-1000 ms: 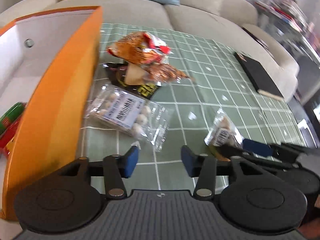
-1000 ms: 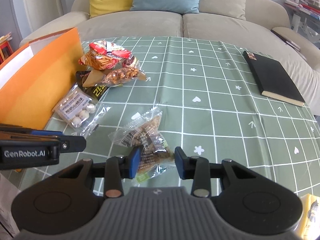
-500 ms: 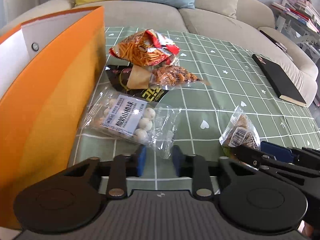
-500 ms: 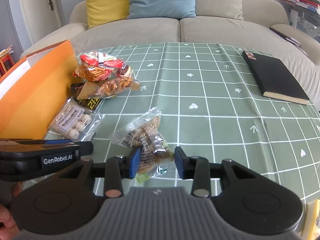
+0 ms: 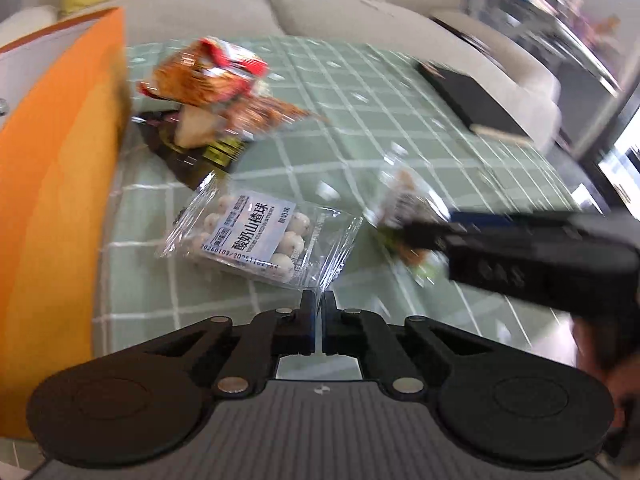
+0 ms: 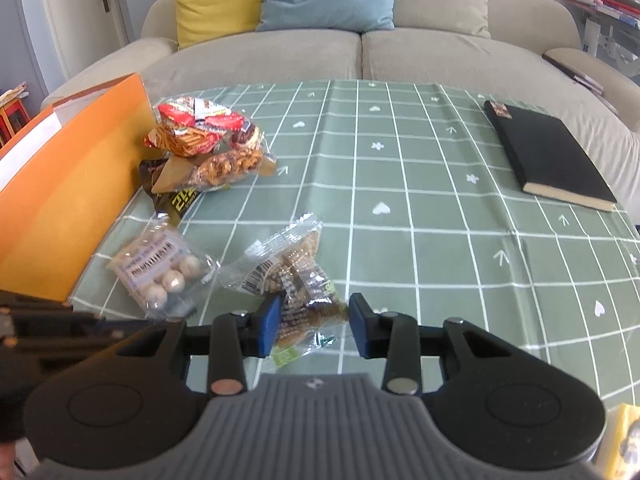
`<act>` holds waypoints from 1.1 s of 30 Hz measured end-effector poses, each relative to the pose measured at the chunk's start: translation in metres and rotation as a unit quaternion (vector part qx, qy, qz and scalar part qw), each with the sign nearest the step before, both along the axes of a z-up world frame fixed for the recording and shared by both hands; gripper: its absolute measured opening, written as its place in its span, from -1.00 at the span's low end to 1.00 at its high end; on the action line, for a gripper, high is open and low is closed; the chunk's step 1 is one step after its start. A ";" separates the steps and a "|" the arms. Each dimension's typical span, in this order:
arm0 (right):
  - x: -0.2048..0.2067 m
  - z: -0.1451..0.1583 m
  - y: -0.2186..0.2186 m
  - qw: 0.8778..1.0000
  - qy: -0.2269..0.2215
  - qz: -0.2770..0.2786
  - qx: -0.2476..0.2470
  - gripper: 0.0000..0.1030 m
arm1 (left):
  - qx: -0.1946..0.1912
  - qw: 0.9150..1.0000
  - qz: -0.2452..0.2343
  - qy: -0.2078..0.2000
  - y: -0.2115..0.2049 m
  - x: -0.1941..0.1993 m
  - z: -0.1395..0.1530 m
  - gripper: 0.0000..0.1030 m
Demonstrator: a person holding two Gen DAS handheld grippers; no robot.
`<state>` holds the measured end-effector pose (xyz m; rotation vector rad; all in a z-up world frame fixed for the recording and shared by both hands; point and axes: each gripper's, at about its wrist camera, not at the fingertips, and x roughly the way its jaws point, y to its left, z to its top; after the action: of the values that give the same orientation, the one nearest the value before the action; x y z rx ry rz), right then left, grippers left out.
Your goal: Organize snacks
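Observation:
A clear bag of white balls [image 5: 248, 236] lies on the green checked tablecloth [image 6: 400, 200] beside an orange box [image 5: 52, 200]. My left gripper [image 5: 319, 300] is shut, pinching the bag's near plastic corner. In the right wrist view the same bag of white balls [image 6: 156, 276] sits just beyond the left gripper's black body. A clear pack of brown snacks [image 6: 296, 280] rests on the cloth, its near end between the blue pads of my right gripper [image 6: 316, 320], which hold it. The left wrist view is blurred.
A pile of snack bags, a red-orange one [image 6: 192, 128] on top, lies by the orange box [image 6: 72, 196]. A black notebook [image 6: 548, 156] is at the far right. A beige sofa [image 6: 360, 52] with cushions stands behind. Something yellow [image 6: 624, 440] shows at the near right corner.
My left gripper's jaws have gone from wide apart to shut on the ball bag's corner, and its view has rolled. The right gripper and the brown pack look the same.

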<state>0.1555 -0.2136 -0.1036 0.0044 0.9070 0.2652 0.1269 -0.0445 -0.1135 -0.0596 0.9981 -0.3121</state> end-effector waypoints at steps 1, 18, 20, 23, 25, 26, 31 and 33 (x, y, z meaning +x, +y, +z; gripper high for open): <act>-0.001 0.001 -0.001 1.000 0.006 0.001 0.000 -0.31 | -0.002 1.000 -0.016 0.004 -0.001 -0.004 0.002 -0.97; -0.044 0.009 -0.020 0.996 0.077 -0.016 0.051 -0.14 | 0.131 0.986 -0.059 0.087 0.009 -0.050 0.007 -0.89; -0.046 0.008 -0.023 0.994 0.085 -0.018 0.063 -0.09 | 0.146 0.984 -0.047 0.089 0.011 -0.051 0.007 -0.80; -0.048 0.008 -0.026 0.994 0.083 -0.019 0.075 0.00 | 0.142 0.986 -0.030 0.088 0.013 -0.052 0.009 -0.39; -0.049 0.010 -0.025 0.994 0.068 -0.015 0.078 0.03 | 0.123 0.989 -0.013 0.078 0.015 -0.052 0.013 0.15; -0.050 0.012 -0.024 0.995 0.058 -0.011 0.075 0.05 | 0.109 0.992 0.005 0.069 0.016 -0.052 0.016 0.40; -0.054 0.012 -0.017 0.999 0.018 0.013 0.043 0.08 | 0.052 0.988 0.132 0.055 0.025 -0.045 0.025 0.69; -0.055 0.010 -0.014 0.999 0.012 0.021 0.030 0.14 | 0.058 0.983 0.166 0.050 0.022 -0.038 0.025 0.69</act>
<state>0.1005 -0.2276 -0.0941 0.0449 0.9225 0.3322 0.0889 -0.0226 -0.0889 -0.1360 1.0844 0.0558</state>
